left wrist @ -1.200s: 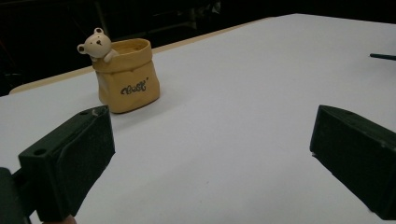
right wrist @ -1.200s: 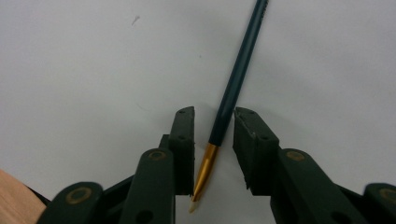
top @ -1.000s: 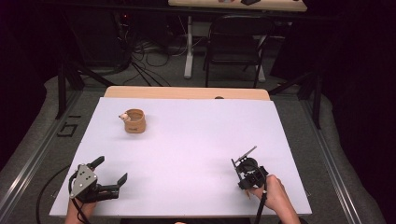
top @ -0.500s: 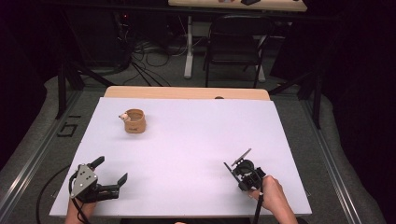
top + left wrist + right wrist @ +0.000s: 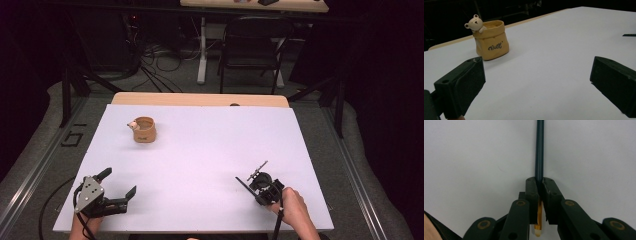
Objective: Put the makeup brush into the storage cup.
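Note:
A tan bag-shaped pot with a small bear figure at its rim (image 5: pixel 144 129) stands at the far left of the white table (image 5: pixel 210 145); it is also ahead in the left gripper view (image 5: pixel 491 41). My left gripper (image 5: pixel 120 182) rests near the front left corner, its jaws wide apart with nothing between them (image 5: pixel 536 82). My right gripper (image 5: pixel 256 194) sits near the front right, held by a hand, and is shut on a dark pencil (image 5: pixel 243 184). In the right gripper view the pencil (image 5: pixel 539 147) runs straight out from the closed pads (image 5: pixel 540 181), its gold ferrule and pale eraser end behind them.
The table's wooden far edge (image 5: pixel 200 98) shows beyond the white top. Behind it on the floor stand a black chair (image 5: pixel 250 45), table legs and tangled cables (image 5: pixel 160 60). A metal rail (image 5: pixel 35 165) runs along the left side.
The right gripper has shifted slightly left and toward the front edge, and the pencil now sticks out to its left. The left gripper and the pot have not moved.

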`<state>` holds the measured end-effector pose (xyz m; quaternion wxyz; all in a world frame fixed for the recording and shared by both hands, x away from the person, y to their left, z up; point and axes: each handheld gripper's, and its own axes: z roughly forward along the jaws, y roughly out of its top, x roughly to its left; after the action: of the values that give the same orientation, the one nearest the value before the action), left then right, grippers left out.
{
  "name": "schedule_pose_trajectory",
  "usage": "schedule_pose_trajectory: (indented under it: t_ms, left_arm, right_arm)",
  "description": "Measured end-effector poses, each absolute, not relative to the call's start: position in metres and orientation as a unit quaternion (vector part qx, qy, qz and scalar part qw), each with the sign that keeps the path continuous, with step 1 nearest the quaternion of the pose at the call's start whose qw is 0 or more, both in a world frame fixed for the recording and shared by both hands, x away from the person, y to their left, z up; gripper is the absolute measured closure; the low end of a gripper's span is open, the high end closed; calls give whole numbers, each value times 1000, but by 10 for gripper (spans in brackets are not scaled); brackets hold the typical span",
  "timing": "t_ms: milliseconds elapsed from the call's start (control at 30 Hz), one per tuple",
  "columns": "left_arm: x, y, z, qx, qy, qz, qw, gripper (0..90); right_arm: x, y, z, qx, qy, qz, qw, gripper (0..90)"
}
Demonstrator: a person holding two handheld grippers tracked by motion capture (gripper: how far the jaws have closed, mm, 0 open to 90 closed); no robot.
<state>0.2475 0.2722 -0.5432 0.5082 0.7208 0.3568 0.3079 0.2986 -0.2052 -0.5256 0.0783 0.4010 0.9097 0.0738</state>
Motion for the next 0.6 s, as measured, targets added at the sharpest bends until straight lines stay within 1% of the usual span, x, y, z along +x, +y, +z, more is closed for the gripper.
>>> schedule_pose_trajectory:
  t_ms: [167, 233, 300, 333, 600]
  left_arm:
    - [248, 272, -543, 722, 357, 308, 507, 0]
    - [248, 272, -543, 722, 358, 308, 506, 1]
    - [248, 272, -543, 723, 358, 308, 505, 1]
    - [248, 272, -543, 723, 358, 308, 504, 1]
    - [249, 271, -544, 725, 358, 309, 501, 0]
  right_arm:
    - [299, -206, -525, 396, 912, 79, 78, 835]
    - [300, -208, -523, 395, 912, 76, 85, 835]
    - [301, -210, -517, 393, 914, 66, 80, 835]
    - [300, -211, -518, 400, 909, 83, 84, 835]
    - [302, -214, -505, 379, 915, 98, 100, 835]
